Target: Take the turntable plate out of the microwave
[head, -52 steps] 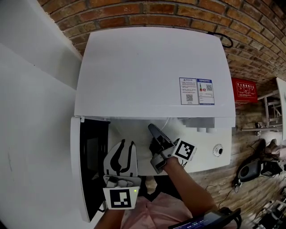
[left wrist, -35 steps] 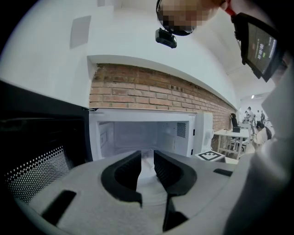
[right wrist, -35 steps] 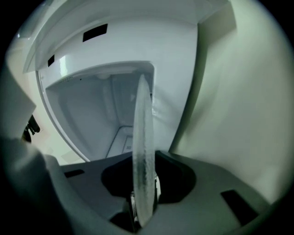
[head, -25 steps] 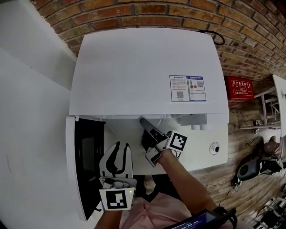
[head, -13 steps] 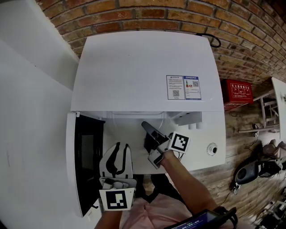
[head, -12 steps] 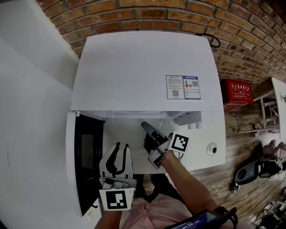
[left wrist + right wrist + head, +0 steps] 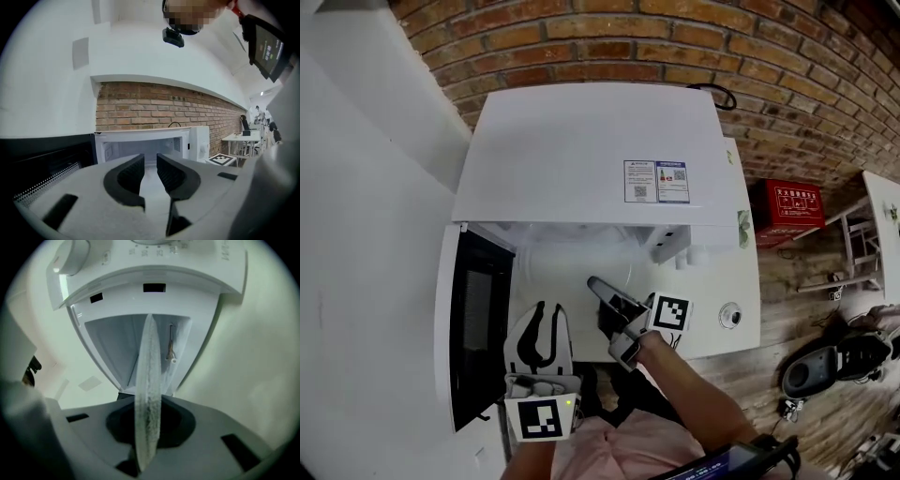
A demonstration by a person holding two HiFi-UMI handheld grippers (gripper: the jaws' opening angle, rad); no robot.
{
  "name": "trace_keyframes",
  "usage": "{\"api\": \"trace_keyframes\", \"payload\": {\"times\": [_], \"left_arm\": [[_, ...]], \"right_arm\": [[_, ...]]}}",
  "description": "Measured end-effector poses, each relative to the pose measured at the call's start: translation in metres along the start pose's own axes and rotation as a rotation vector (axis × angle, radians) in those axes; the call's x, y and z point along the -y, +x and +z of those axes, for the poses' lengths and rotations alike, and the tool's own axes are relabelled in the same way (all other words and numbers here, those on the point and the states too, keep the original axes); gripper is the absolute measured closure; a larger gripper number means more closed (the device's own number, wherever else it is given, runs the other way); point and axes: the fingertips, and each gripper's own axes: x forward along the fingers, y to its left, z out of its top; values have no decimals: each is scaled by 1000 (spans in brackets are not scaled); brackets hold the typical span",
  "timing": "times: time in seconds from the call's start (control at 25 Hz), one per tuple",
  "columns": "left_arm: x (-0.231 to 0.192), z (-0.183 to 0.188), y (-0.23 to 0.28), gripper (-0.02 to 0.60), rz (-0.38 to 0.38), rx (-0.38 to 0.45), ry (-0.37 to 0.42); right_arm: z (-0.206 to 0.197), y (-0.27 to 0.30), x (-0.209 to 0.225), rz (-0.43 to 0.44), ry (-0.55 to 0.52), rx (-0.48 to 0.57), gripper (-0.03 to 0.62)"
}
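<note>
Door (image 7: pixel 473 337) of the microwave (image 7: pixel 591 150) hangs wide open on the left, so access is sorted. Next along, the left gripper (image 7: pixel 150 161) sits low in front of the opening, jaws spread with only air between them, nothing held, aimed at the white cavity. Over to the middle now, and here's the action: the right gripper (image 7: pixel 149 427) is pinching the turntable plate (image 7: pixel 149 394) by its near rim, pads pressed onto the frosted glass. The plate is seen edge-on along the jaws, with its far edge reaching back toward the cavity mouth. From the head view it's a hazy disc at the front of the opening. Further right, the control knob (image 7: pixel 730 316) is untouched. By my reading the grab is done and the plate is roughly at the threshold; whether it's fully clear I can't tell. Left to do: draw it right out and set it down somewhere.
</note>
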Motion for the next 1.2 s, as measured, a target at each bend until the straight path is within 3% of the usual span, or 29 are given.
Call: {"api": "trace_keyframes", "payload": {"times": [0.24, 0.48, 0.64, 0.84, 1.2], "left_arm": [[19, 1, -16, 494, -22, 31, 13], [35, -19, -39, 493, -79, -4, -32], [28, -29, -55, 493, -69, -23, -44], [26, -33, -61, 494, -81, -27, -27], [18, -44, -56, 494, -71, -55, -43]], "right_arm": [[-24, -33, -7, 4, -20, -30, 565], [-47, -67, 8, -42, 7, -3, 565], [-57, -83, 23, -75, 7, 2, 565], [-60, -90, 42, -138, 5, -10, 565], [-60, -80, 49, -145, -15, -66, 565]]}}
